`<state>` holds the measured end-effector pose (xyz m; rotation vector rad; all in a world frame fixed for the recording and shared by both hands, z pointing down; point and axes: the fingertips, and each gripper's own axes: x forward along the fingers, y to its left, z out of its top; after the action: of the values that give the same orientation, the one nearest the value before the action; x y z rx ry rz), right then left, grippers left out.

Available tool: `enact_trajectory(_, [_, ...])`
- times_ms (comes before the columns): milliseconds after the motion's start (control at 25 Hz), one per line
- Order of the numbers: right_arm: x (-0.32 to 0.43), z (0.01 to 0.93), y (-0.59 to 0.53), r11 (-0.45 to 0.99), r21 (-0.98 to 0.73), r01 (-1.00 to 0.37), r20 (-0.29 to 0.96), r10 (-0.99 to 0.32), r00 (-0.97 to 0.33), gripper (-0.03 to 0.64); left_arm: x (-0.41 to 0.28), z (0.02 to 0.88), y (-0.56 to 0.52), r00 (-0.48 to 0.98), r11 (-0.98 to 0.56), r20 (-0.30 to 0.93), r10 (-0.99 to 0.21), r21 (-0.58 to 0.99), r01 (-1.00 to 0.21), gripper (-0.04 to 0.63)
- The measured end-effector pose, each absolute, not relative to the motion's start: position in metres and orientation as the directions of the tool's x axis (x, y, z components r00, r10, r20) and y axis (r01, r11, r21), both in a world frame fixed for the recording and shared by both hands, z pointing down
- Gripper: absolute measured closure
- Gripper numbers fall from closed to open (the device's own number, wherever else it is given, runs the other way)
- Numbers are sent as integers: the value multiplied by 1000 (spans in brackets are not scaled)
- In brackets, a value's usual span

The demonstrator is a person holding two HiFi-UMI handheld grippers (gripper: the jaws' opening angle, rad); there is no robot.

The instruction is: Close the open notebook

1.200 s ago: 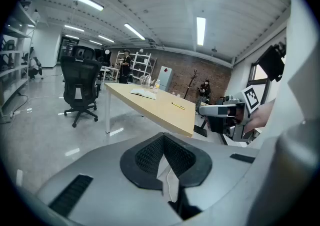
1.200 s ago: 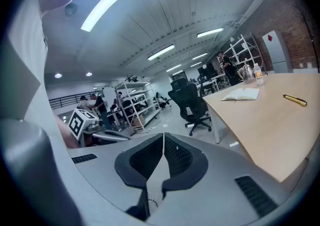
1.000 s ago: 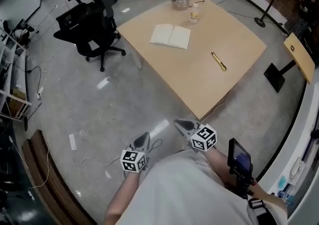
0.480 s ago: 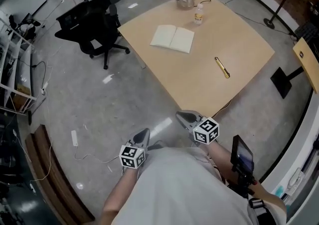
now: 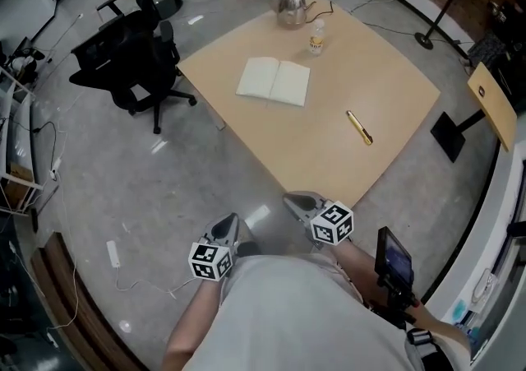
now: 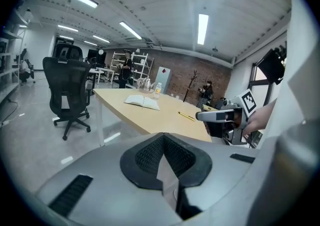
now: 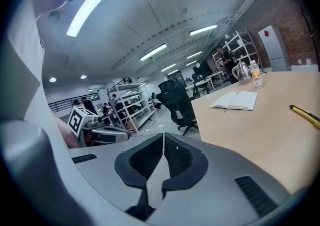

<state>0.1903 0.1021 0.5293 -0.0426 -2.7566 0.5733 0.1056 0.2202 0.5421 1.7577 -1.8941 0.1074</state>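
An open notebook (image 5: 274,81) with white pages lies flat on the far half of the wooden table (image 5: 329,139); it also shows as a notebook (image 6: 142,101) in the left gripper view and a notebook (image 7: 235,100) in the right gripper view. My left gripper (image 5: 228,227) and right gripper (image 5: 297,202) hang close to my body, short of the table's near corner and well away from the notebook. Both have their jaws together with nothing between them. The left gripper (image 6: 164,159) and right gripper (image 7: 163,156) fill the bottom of their own views.
A yellow pen (image 5: 360,127) lies right of the notebook. A metal kettle (image 5: 290,7) and a small bottle (image 5: 316,35) stand at the table's far edge. A black office chair (image 5: 123,57) stands left of the table; a stand (image 5: 490,102) is to the right. Cables run across the floor.
I have walked closer to the table; its near corner now lies just ahead of the right gripper. Both grippers keep the same pose, shut and empty.
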Motion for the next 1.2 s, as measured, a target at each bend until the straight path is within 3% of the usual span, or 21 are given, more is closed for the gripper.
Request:
enact_trajectory(680, [52, 531, 89, 905, -364, -221, 352, -87, -932, 594, -50, 545, 189, 184, -52, 399, -898, 319, -946, 591])
enact_trajectory(1200, [-3, 545, 61, 893, -381, -239, 396, -76, -915, 594, -98, 557, 173, 186, -42, 417, -890, 332, -942, 591])
